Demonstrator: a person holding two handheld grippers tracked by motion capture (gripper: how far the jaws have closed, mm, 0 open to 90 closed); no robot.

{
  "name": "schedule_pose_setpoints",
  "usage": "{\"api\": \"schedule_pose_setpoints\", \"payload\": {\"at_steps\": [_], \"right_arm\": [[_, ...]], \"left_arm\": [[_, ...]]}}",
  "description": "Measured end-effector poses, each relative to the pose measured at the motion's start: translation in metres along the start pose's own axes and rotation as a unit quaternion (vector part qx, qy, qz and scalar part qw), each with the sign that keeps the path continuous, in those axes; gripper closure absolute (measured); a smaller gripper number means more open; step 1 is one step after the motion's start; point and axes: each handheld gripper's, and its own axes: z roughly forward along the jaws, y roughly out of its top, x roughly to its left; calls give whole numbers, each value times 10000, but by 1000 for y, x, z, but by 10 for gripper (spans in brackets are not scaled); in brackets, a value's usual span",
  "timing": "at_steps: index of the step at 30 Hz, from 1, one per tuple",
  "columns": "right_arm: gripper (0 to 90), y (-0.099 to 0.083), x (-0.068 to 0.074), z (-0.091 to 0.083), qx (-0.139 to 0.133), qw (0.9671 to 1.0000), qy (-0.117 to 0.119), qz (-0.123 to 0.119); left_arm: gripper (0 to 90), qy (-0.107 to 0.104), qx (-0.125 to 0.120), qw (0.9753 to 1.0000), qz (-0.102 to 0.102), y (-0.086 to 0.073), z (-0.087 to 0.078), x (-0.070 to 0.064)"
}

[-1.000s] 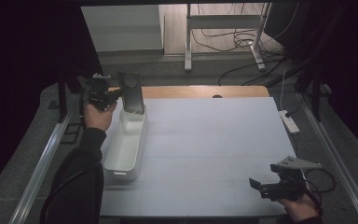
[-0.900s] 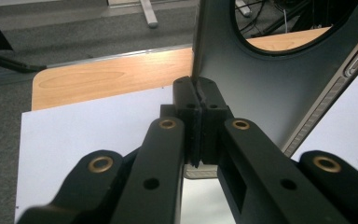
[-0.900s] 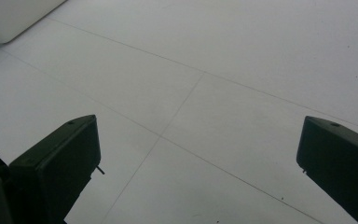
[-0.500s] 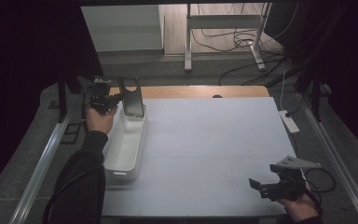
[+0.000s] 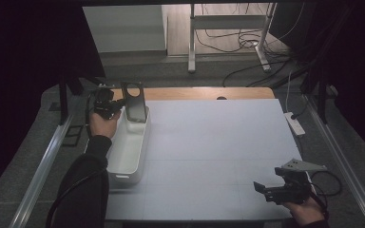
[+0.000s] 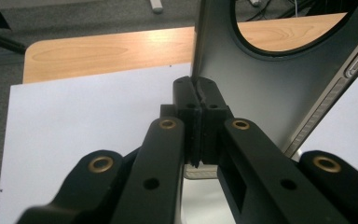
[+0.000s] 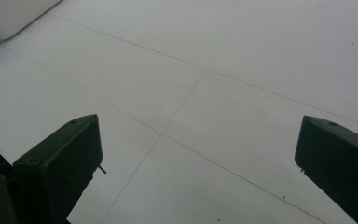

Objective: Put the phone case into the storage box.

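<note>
A dark phone case (image 5: 135, 105) with a large round cutout near its top stands upright over the far end of the white bin (image 5: 120, 172). My left gripper (image 5: 120, 105) is shut on the case's left edge. In the left gripper view the jaws are pinched together at that edge, gripper (image 6: 196, 95) and case (image 6: 279, 93) close up, side buttons showing on the right. My right gripper (image 5: 260, 188) hovers low near the table's front right corner. It is open in the right gripper view (image 7: 196, 154), with only bare mat between the jaws.
A white mat (image 5: 218, 142) covers the table, with a strip of bare wood (image 5: 195, 93) at the far edge. A white power strip (image 5: 294, 123) lies off the right side. Metal rails run along both sides. The bin's corner (image 7: 9, 14) shows far off.
The held case has turned in my left gripper so its round cutout now faces the high camera, and it sits slightly lower. The right gripper has not moved.
</note>
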Motion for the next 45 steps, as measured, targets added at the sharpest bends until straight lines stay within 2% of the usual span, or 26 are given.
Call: {"api": "schedule_pose_setpoints", "payload": {"at_steps": [15, 28, 31, 34, 36, 45], "right_arm": [[18, 0, 0, 1, 39, 10000, 19, -2], [18, 0, 0, 1, 45, 10000, 26, 2], [20, 0, 0, 1, 60, 10000, 23, -16], [20, 0, 0, 1, 69, 10000, 19, -35], [20, 0, 1, 1, 59, 10000, 13, -40], [20, 0, 1, 1, 52, 10000, 9, -42]], "left_arm": [[887, 59, 144, 9999, -22, -10, 14, 0], [876, -2, 326, 9995, -60, -16, 20, 4], [838, -75, 321, 9994, -34, -16, 19, 4], [827, -29, 285, 9996, 23, -16, 18, 4], [824, -66, 246, 9997, -36, -15, 16, 5], [788, -79, 204, 9998, 21, -14, 11, 7]]}}
